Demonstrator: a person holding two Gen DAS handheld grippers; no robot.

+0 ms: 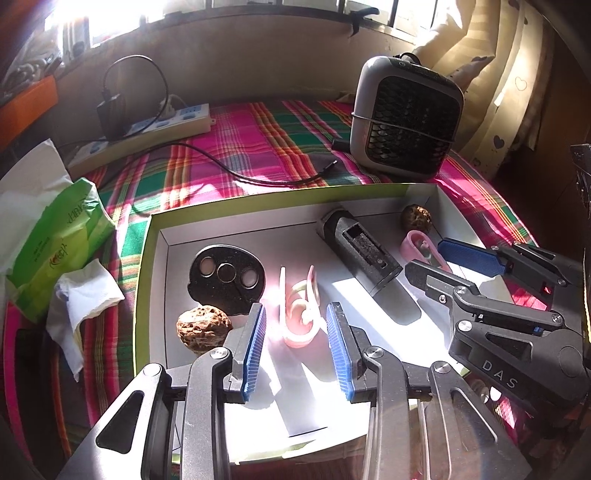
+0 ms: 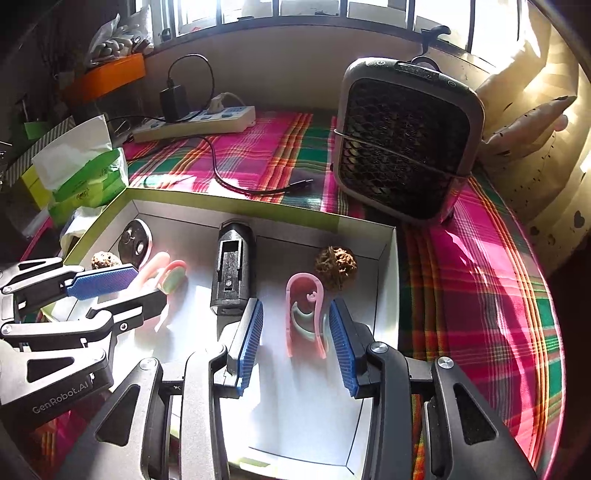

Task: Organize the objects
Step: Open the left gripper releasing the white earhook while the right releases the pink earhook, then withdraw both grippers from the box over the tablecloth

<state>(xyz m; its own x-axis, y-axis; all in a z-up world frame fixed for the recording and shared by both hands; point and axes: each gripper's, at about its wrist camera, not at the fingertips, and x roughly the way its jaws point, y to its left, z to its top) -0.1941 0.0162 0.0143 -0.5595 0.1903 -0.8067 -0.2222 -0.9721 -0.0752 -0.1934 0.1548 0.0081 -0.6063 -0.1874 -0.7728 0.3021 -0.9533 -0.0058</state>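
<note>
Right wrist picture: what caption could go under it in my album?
Right gripper open around a pink clip standing in the white box, walnut just behind.

My right fingers (image 1: pixel 476 258) cover part of the pink clip (image 1: pixel 421 245) by the box's (image 1: pixel 258 206) right wall. In my right view, my left fingers (image 2: pixel 107 284) hide the lower half of 1 walnut (image 2: pixel 105 259). The box's near wall is cut off below. Print on the green packet (image 1: pixel 62 236) is too small to read.

Sunlit window (image 2: pixel 314 9), plaid cloth (image 2: pixel 480 295)
</note>
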